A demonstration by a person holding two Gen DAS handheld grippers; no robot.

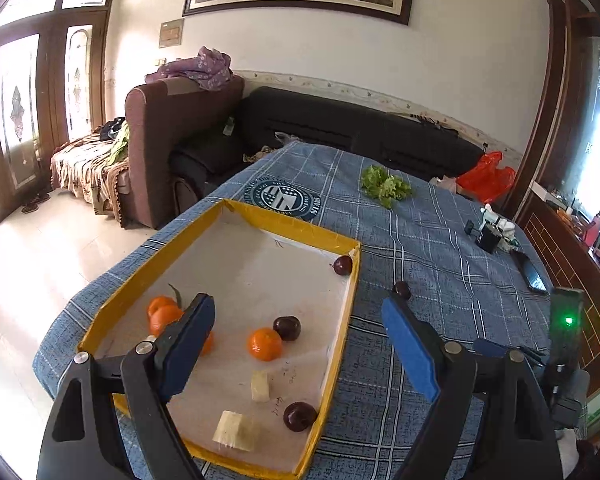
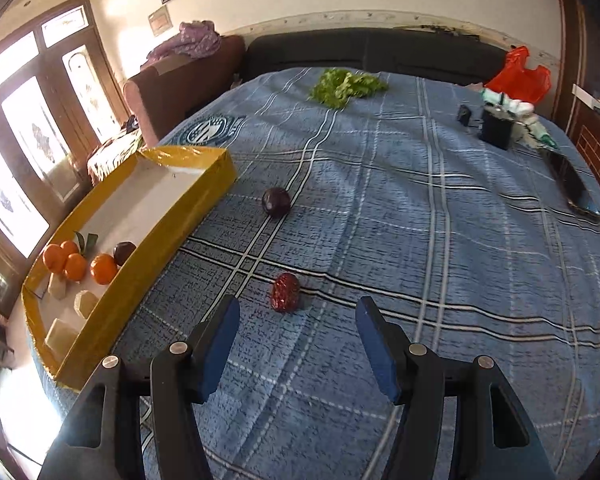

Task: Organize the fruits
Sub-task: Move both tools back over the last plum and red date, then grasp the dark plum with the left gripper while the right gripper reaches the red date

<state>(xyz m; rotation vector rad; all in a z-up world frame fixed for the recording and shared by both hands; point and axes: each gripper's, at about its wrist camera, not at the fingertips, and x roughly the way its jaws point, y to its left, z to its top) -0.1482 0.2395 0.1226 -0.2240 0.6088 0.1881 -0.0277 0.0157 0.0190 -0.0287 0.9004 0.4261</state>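
A yellow-rimmed box (image 1: 342, 344) lies on the blue plaid cloth and holds several oranges (image 1: 265, 344), three dark plums (image 1: 287, 328) and pale chunks (image 1: 260, 386). My left gripper (image 1: 300, 308) is open and empty, hovering over the box's near right part. One dark plum (image 1: 402, 290) lies on the cloth just outside the box. In the right wrist view that plum (image 2: 276, 202) and a red wrinkled fruit (image 2: 285, 292) lie on the cloth right of the box (image 2: 180, 216). My right gripper (image 2: 298, 308) is open and empty, just short of the red fruit.
A bunch of green lettuce (image 2: 342, 86) lies at the far side of the cloth. A black box with white parts (image 2: 498, 126), a phone (image 2: 572, 188) and a red plastic bag (image 2: 520, 74) are at the far right. Sofas stand behind the table.
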